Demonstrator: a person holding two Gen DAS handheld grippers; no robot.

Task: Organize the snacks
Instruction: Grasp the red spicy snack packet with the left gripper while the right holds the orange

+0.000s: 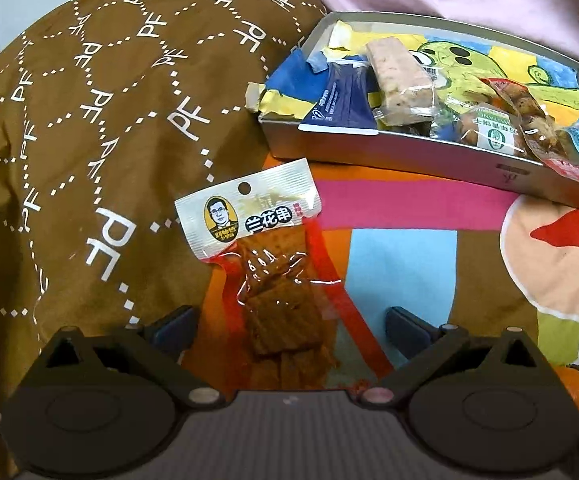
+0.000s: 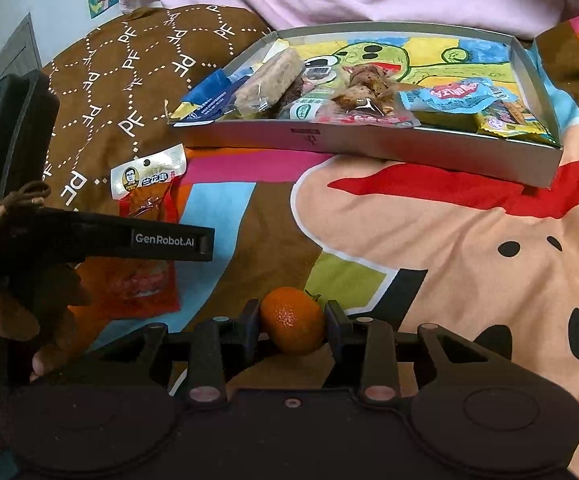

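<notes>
**Snack stock, two views**

Left wrist: your left hand-held gripper [image 1: 289,330] stands wide open, straddling the tofu-skewer packet [image 1: 265,264] on the bedspread [image 1: 405,256], apparently poised to grasp.

Right wrist: your right hand-held gripper [image 2: 292,322] clamps the mandarin [image 2: 292,320], probably destined for the tin tray [image 2: 369,146] beyond.

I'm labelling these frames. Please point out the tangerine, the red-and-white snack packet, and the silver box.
tangerine [image 2: 292,319]: right wrist view, middle of its peel.
red-and-white snack packet [image 1: 249,212]: left wrist view, white header.
silver box [image 2: 369,146]: right wrist view, near outer wall.

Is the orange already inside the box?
No, the orange is between the right gripper fingers, over the blanket, apart from the box.
</notes>
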